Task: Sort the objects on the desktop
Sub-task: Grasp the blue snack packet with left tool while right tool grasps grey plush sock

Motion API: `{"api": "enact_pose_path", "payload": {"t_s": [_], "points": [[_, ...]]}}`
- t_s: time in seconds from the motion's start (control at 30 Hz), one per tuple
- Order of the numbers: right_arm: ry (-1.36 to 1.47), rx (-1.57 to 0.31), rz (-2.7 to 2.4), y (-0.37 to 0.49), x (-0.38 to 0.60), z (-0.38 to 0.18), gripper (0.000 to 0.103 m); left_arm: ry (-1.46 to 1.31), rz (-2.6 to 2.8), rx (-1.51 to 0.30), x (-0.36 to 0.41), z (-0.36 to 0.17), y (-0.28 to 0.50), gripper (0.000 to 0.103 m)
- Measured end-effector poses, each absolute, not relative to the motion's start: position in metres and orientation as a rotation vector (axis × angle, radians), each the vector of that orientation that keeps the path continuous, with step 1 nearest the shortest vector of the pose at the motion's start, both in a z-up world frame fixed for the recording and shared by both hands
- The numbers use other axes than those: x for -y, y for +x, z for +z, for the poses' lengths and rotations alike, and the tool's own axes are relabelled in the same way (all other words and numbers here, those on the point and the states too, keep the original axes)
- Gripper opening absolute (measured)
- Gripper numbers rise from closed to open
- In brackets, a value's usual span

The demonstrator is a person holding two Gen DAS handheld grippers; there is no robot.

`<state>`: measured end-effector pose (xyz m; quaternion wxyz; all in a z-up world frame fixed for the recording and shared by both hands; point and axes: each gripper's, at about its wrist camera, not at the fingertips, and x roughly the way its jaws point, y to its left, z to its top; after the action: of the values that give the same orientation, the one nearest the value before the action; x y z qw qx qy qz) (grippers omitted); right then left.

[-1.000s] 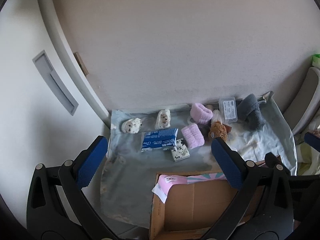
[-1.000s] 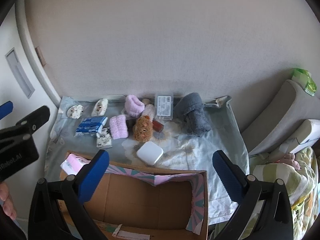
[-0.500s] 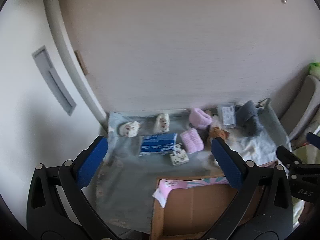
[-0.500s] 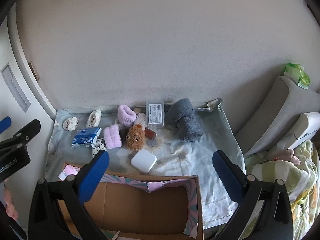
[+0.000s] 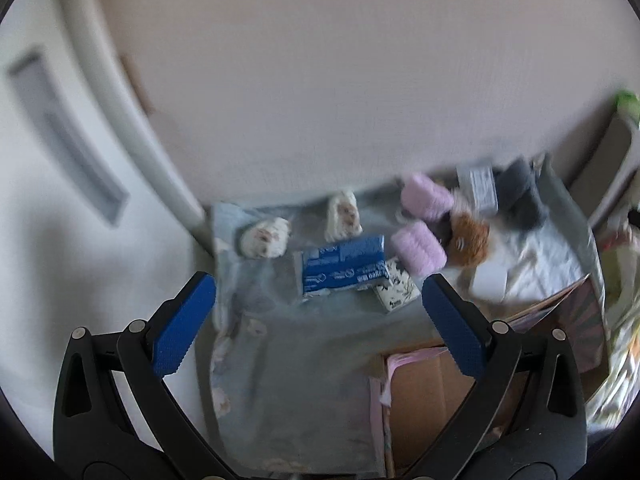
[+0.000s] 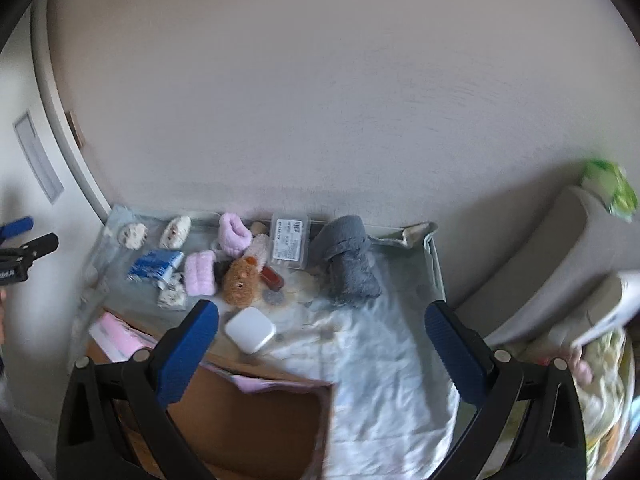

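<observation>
A cloth-covered desk (image 6: 384, 352) against the wall holds a blue tissue pack (image 5: 344, 266), two pink knit rolls (image 6: 199, 273), two patterned baby shoes (image 5: 265, 236), a brown plush toy (image 6: 241, 276), a white square case (image 6: 250, 330), a clear labelled box (image 6: 290, 242) and a grey towel (image 6: 348, 264). An open cardboard box (image 6: 248, 420) sits at the front. My left gripper (image 5: 318, 322) hovers open above the desk's left front, empty. My right gripper (image 6: 322, 348) hangs open over the cloth near the white case, also empty.
A small patterned tissue pack (image 5: 396, 292) lies beside the blue one. A pink packet (image 6: 118, 336) rests on the cardboard box's left flap. Grey cushions (image 6: 560, 260) and bedding (image 6: 600, 400) lie to the right. A white door frame (image 5: 132, 120) stands left.
Both views have shifted and blurred: the left gripper swung left, with the cardboard box now lower right. The right gripper moved right over the cloth. Both stay open and empty.
</observation>
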<state>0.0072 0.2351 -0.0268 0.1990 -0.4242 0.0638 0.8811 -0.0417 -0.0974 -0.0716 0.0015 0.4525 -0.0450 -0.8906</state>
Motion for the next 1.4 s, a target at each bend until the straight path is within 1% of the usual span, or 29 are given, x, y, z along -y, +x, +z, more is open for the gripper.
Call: {"api": "enact_pose_path", "payload": {"t_s": [0.23, 0.27, 0.37, 0.4, 0.5, 0.53, 0.57, 0.6, 0.67, 0.73, 0.8, 0.83, 0.87, 0.9, 0.97, 1.07, 1.13, 1.2, 1.23, 1.27, 1.3, 1.33, 1.37, 1.4], "points": [[-1.402, -0.237, 2.516, -0.035, -0.275, -0.079, 0.103, 1.736, -2.725, 0.134, 0.09, -0.157, -0.104, 0.103], [-1.44, -0.241, 2.507, -0.043, -0.281, -0.089, 0.103, 1.745, -2.68, 0.107, 0.089, -0.166, -0.11, 0.103], [-1.547, -0.249, 2.463, -0.067, -0.299, -0.122, 0.103, 1.771, -2.658, 0.174, 0.084, -0.191, -0.123, 0.103], [-1.576, -0.257, 2.441, -0.074, -0.305, -0.134, 0.103, 1.773, -2.658, 0.22, 0.081, -0.196, -0.126, 0.103], [-1.636, -0.316, 2.405, -0.088, -0.324, -0.163, 0.103, 1.788, -2.703, 0.448, 0.071, -0.206, -0.126, 0.103], [-1.648, -0.322, 2.396, -0.091, -0.328, -0.169, 0.103, 1.767, -2.723, 0.59, 0.068, -0.206, -0.124, 0.103], [-1.66, -0.32, 2.391, -0.093, -0.332, -0.174, 0.103, 1.736, -2.723, 0.671, 0.067, -0.206, -0.122, 0.103], [-1.675, -0.312, 2.393, -0.094, -0.334, -0.177, 0.103, 1.692, -2.743, 0.814, 0.068, -0.205, -0.119, 0.103], [-1.698, -0.287, 2.404, -0.097, -0.338, -0.182, 0.103, 1.653, -2.736, 0.899, 0.071, -0.207, -0.118, 0.103], [-1.73, -0.289, 2.417, -0.1, -0.344, -0.186, 0.103, 1.679, -2.783, 0.974, 0.074, -0.214, -0.121, 0.103], [-1.757, -0.304, 2.426, -0.104, -0.349, -0.192, 0.103, 1.768, -2.821, 0.947, 0.077, -0.225, -0.126, 0.101], [-1.771, -0.315, 2.427, -0.106, -0.351, -0.195, 0.103, 1.824, -2.835, 0.931, 0.079, -0.229, -0.131, 0.099], [-1.786, -0.325, 2.429, -0.108, -0.353, -0.198, 0.103, 1.866, -2.839, 0.901, 0.081, -0.233, -0.133, 0.093], [-1.807, -0.329, 2.427, -0.11, -0.356, -0.202, 0.103, 1.905, -2.842, 0.878, 0.082, -0.236, -0.135, 0.09], [-1.841, -0.33, 2.422, -0.114, -0.359, -0.207, 0.103, 1.926, -2.799, 0.784, 0.083, -0.242, -0.137, 0.087], [-1.881, -0.313, 2.402, -0.119, -0.363, -0.215, 0.103, 1.931, -2.805, 0.833, 0.079, -0.248, -0.138, 0.085], [-1.882, -0.338, 2.376, -0.124, -0.365, -0.221, 0.103, 1.923, -2.812, 0.851, 0.076, -0.248, -0.138, 0.085], [-1.881, -0.352, 2.375, -0.126, -0.366, -0.223, 0.102, 1.906, -2.809, 0.836, 0.075, -0.245, -0.138, 0.076], [-1.876, -0.361, 2.381, -0.127, -0.366, -0.224, 0.102, 1.896, -2.81, 0.838, 0.076, -0.243, -0.137, 0.073], [-1.871, -0.363, 2.388, -0.127, -0.365, -0.224, 0.099, 1.885, -2.783, 0.786, 0.076, -0.243, -0.136, 0.072], [-1.873, -0.365, 2.393, -0.128, -0.363, -0.225, 0.091, 1.881, -2.781, 0.787, 0.076, -0.242, -0.135, 0.07], [-1.881, -0.358, 2.392, -0.129, -0.361, -0.226, 0.086, 1.873, -2.778, 0.787, 0.076, -0.24, -0.134, 0.069], [-1.888, -0.341, 2.386, -0.13, -0.359, -0.228, 0.072, 1.865, -2.773, 0.781, 0.076, -0.239, -0.132, 0.068], [-1.895, -0.302, 2.371, -0.13, -0.356, -0.229, 0.061, 1.856, -2.767, 0.774, 0.076, -0.237, -0.131, 0.067]]}}
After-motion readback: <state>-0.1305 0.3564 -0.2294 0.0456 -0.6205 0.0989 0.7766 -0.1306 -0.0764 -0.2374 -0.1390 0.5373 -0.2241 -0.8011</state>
